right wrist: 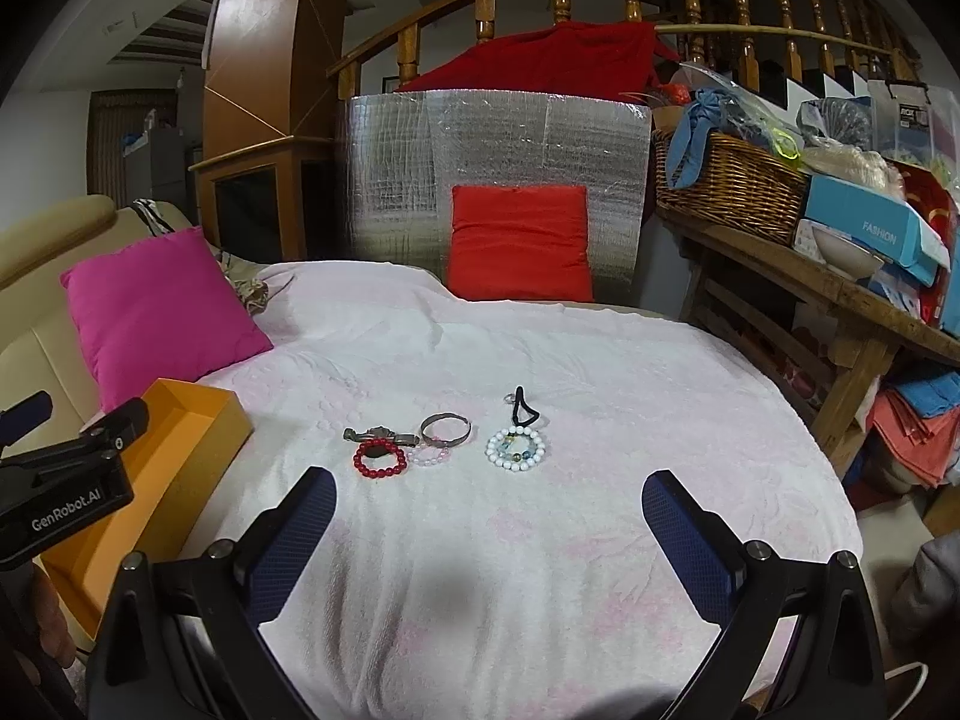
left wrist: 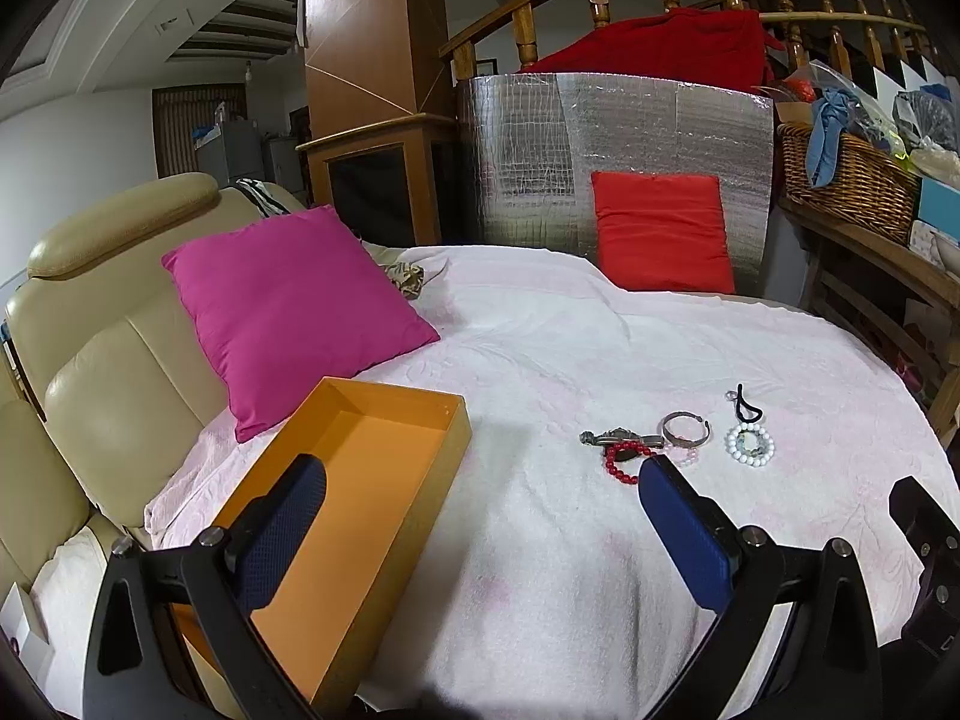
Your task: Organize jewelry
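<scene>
A white towel [right wrist: 540, 360] covers the surface that both claws hang over. Ahead and to the left of the left claw [left wrist: 480, 480] lies the open orange box [left wrist: 360, 480], empty as far as can be seen, its near end under that claw's left finger. The right claw [right wrist: 489, 498] is gaping wide with nothing between its pads, and the left claw is just as wide and just as empty.

The jewelry sits in a loose cluster just ahead of the right claw: a white bead bracelet [right wrist: 516, 450] slightly right of its centre line, a black cord piece [right wrist: 525, 411] just beyond that, a silver bangle [right wrist: 445, 431] ahead, a red bead bracelet [right wrist: 379, 462] ahead-left with a grey metal piece [right wrist: 378, 435] touching it, and a pale pink bead bracelet [right wrist: 429, 456] beside the bangle.

A sound first pick is probably the white bracelet, since it lies apart from the rest: come down over one side of the ring, pinch the beads without catching towel, then carry it left to the box.
</scene>
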